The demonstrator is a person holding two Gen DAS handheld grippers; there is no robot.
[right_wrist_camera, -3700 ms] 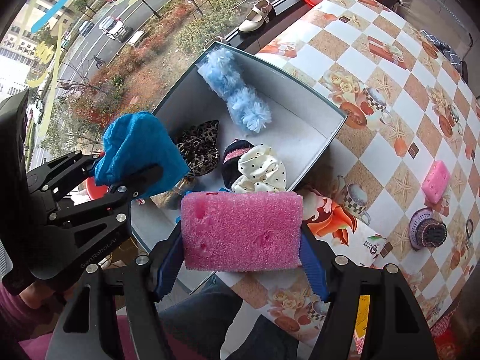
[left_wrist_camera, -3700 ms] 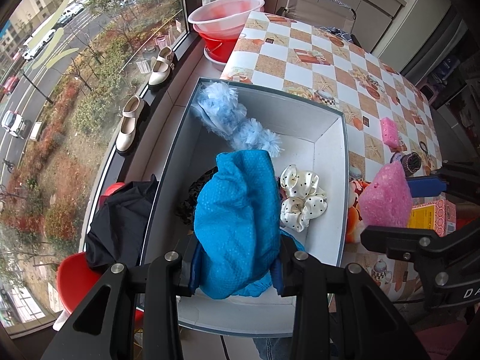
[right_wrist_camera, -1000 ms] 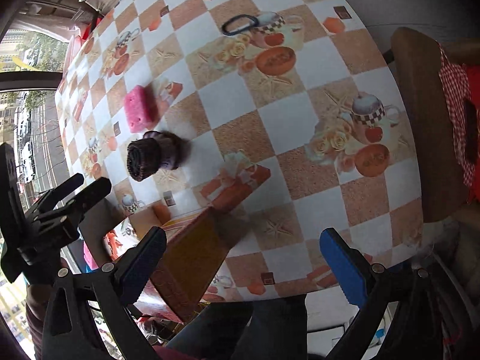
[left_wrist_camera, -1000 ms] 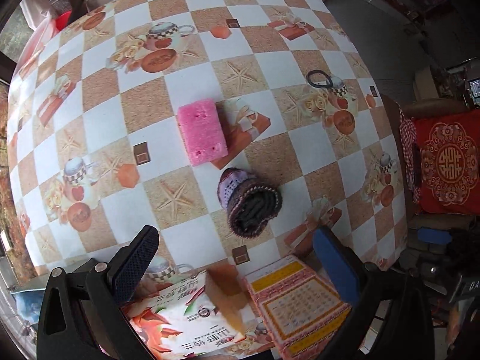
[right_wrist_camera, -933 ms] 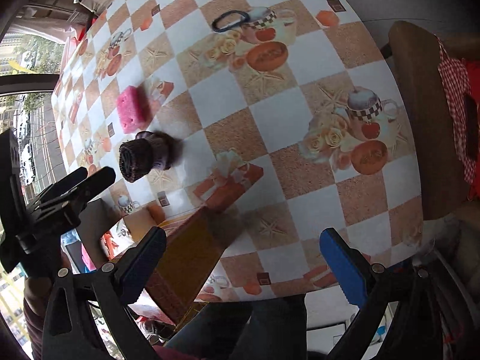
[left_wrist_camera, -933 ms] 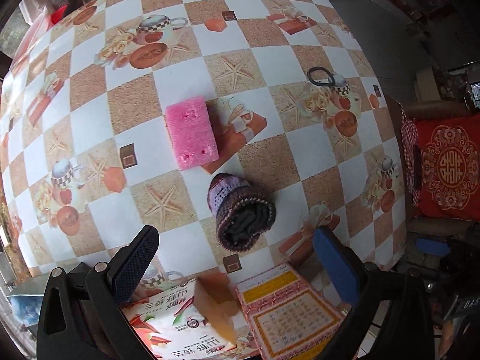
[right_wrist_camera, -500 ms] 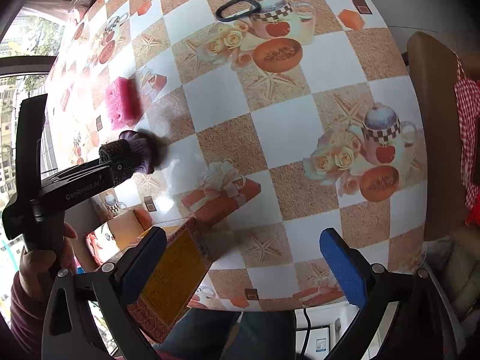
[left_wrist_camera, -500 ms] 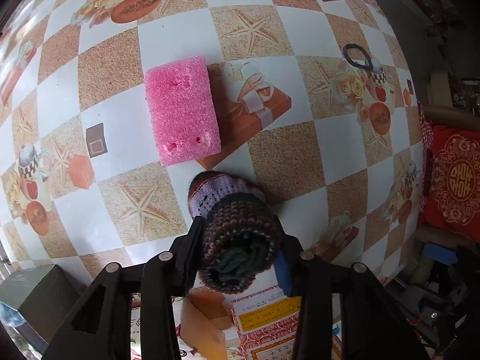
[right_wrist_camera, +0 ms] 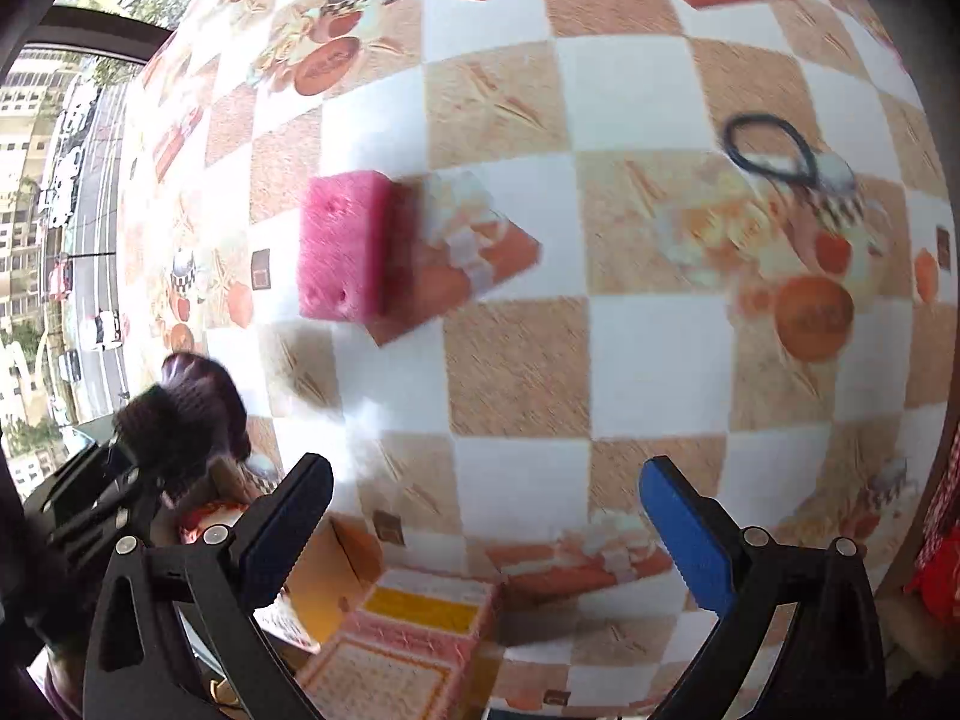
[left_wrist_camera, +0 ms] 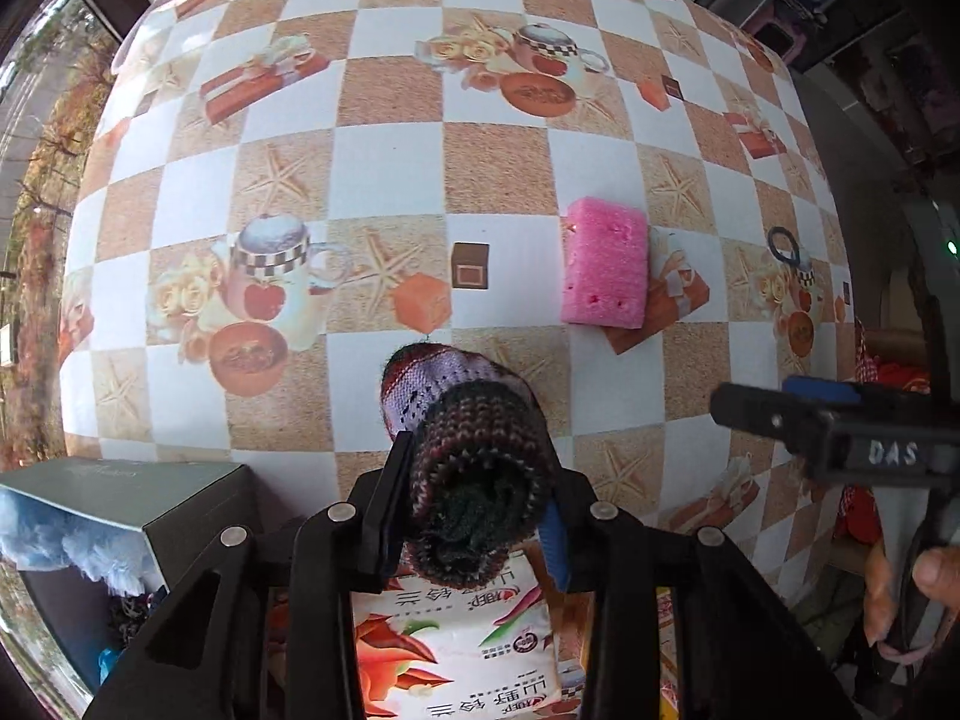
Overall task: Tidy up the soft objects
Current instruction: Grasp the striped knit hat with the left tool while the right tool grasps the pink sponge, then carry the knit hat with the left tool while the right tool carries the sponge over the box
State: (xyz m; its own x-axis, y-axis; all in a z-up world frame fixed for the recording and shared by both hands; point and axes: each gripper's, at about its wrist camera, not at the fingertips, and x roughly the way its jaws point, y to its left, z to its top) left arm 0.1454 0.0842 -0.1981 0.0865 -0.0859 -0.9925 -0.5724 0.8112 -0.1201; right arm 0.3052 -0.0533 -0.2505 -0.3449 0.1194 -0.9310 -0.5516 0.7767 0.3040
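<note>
Careful: your left hand-held gripper (left_wrist_camera: 474, 504) is closing on the rolled knit hat (left_wrist_camera: 474, 450), pads pressing its sides, above the near part of the table (left_wrist_camera: 384, 180). Being soft, it could squirm out on the way to the box (left_wrist_camera: 132, 495) at near left. Rightward, your right hand-held gripper (right_wrist_camera: 486, 510) gapes wide, empty; the pink sponge (right_wrist_camera: 343, 246) lies farther left, so closing there catches nothing.

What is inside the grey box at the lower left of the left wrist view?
Inside the grey cardboard box, a fluffy light-blue duster-like piece shows, with something dark and a bit of blue cloth lower down. The rest is cut off or hidden by the box wall.
</note>
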